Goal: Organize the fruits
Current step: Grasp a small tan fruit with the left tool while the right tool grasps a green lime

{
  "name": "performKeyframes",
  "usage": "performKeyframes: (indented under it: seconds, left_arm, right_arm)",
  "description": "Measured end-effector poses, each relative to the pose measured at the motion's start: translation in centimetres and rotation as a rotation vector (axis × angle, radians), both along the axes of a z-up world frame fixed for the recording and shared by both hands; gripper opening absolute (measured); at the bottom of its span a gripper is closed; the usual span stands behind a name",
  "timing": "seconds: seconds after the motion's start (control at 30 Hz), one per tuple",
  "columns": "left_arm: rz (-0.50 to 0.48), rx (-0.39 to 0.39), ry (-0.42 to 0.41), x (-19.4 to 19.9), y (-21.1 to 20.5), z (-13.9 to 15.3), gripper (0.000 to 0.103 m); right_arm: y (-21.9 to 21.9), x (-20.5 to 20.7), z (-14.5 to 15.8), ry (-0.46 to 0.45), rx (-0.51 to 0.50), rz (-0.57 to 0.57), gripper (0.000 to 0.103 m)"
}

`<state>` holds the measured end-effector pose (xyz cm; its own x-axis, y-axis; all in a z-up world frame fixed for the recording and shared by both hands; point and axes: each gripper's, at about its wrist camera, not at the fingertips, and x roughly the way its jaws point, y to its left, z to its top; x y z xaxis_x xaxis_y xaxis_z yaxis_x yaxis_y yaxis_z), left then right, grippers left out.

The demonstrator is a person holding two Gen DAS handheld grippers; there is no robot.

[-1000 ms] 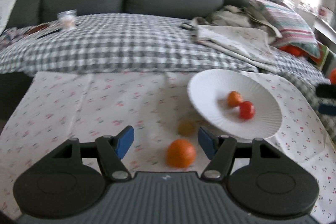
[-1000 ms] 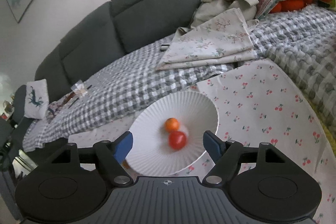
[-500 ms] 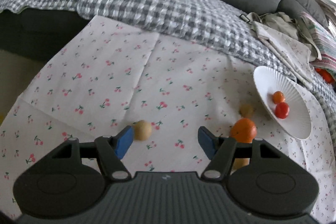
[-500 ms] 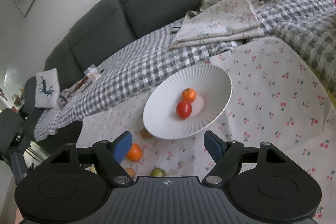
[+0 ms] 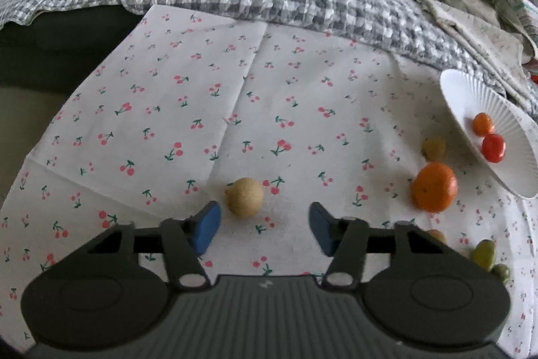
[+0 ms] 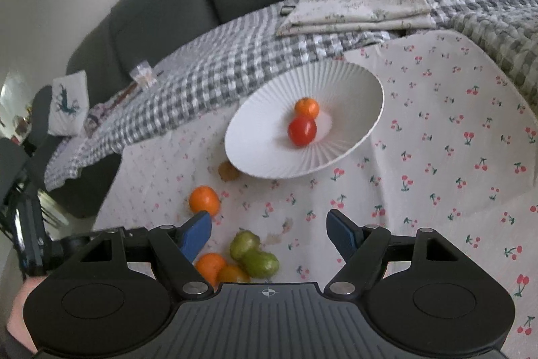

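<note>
One tan round fruit just ahead of the gaping, empty left tongs, nearer the left blue pad, well apart from the white plate; right wrist: green fruits between equally gaping, empty right tongs.

My right gripper hangs spread wide, lower centre of frame, above two green fruits; the white plate, mid-frame, holds a tomato and a small orange.
</note>
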<state>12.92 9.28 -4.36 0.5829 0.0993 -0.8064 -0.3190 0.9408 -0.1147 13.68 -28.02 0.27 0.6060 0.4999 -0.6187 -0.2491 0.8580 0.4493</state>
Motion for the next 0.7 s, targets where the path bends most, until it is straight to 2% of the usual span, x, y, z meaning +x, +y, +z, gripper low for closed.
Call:
performKeyframes:
  seconds: [0.13,0.27,0.43,0.7]
  left_arm:
    - [0.017,-0.002,0.003,0.1,0.2,-0.2,0.038]
    - [0.042,0.008,0.007,0.0,0.6,-0.2,0.021]
    - [0.053,-0.023,-0.006,-0.2,0.8,0.1,0.020]
    - [0.045,-0.031,-0.027,-0.4,0.5,0.4,0.020]
  right_arm:
    - [1.0,0.0,-1.0,0.014,-0.038,0.023,0.077]
    - [2.0,0.0,-2.3,0.025,-0.078,0.043,0.077]
    - [2.8,0.4,-3.9,0.051,-0.097,0.047,0.076]
    - [4.1,0.7,-5.1,0.053,-0.090,0.070,0.060]
